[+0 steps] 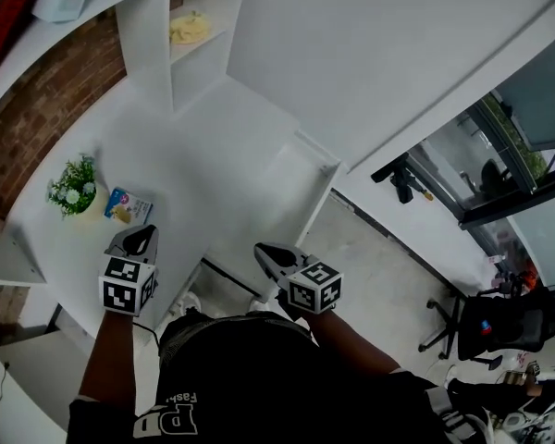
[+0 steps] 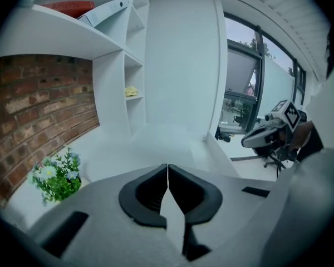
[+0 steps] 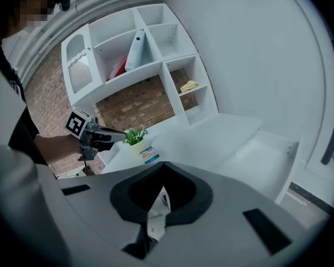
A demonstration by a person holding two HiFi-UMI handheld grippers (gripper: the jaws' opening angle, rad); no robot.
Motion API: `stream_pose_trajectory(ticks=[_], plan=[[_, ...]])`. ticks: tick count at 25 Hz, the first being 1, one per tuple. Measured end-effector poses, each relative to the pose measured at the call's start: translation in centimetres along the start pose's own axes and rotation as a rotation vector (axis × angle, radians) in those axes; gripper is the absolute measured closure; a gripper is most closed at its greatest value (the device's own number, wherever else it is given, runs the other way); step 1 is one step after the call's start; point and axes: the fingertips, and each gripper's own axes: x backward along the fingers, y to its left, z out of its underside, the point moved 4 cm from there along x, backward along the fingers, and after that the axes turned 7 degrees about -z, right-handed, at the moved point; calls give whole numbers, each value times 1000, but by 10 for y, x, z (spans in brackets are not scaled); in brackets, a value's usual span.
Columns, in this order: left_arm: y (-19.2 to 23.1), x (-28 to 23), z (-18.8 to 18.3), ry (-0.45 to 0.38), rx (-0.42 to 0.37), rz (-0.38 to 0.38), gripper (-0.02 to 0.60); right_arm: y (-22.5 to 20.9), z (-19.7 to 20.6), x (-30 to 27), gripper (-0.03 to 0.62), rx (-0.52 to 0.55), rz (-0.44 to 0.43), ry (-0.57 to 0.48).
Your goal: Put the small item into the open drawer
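Left gripper (image 1: pixel 142 233) first: jaws pressed tight together with nothing between them. Its own view showed the two dark pads meeting along a thin seam, and only white desktop lay beyond. It hung low over the white desk (image 1: pixel 213 146), pointing away from the person and tilted downward.

And there was the small item (image 1: pixel 128 206), a blue-and-white packet. It lay flat on the desk just past those closed tips, a touch to their left in the head view. It was near them, but no contact showed. The left gripper's own camera did not catch the packet at all, because the gripper's grey body covered the near part of the desk. Just beside the packet, on its left, stood a little potted plant (image 1: pixel 74 190) with white flowers, close to the brick wall (image 1: pixel 46 100).

Over to the right gripper (image 1: pixel 265 251): this one was closed too, its tips meeting at a point and holding nothing. It sat at the desk's near edge, well apart from the packet. In its own view the packet showed off to the left, beside the plant and near the left gripper's tip.

Ahead and to the right of the right gripper lay the open drawer (image 1: pixel 320 153), a shallow white tray pulled out from the desk. The packet lay well to the left of it, outside it, on the desktop. Further back, the white shelf unit (image 1: pixel 199 63) held a yellow item (image 1: pixel 190 28) in one compartment. A black office chair (image 1: pixel 462 326) stood on the floor beyond the desk.
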Motion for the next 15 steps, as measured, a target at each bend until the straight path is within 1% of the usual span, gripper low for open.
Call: stream_pose_trajectory(ticks=[3,6,9,13,14,15], plan=[[30,-12,1,10,-64,5,563,5,2,-5,589,0,24,9],[61,-30,8,56,-142,16,563,7,5,-8,589,-5,54,19],[85,-47,13,103,-255,26,563,8,10,-9,589,-13,79,33],[100,-68,29,185,-434,56,560,7,12,-11,589,-32,86,49],[102,-74,35,217,-477,70,544,7,11,-14,589,-30,83,53],[103,-79,42,252,-519,91,475,7,8,-18,589,-23,79,57]])
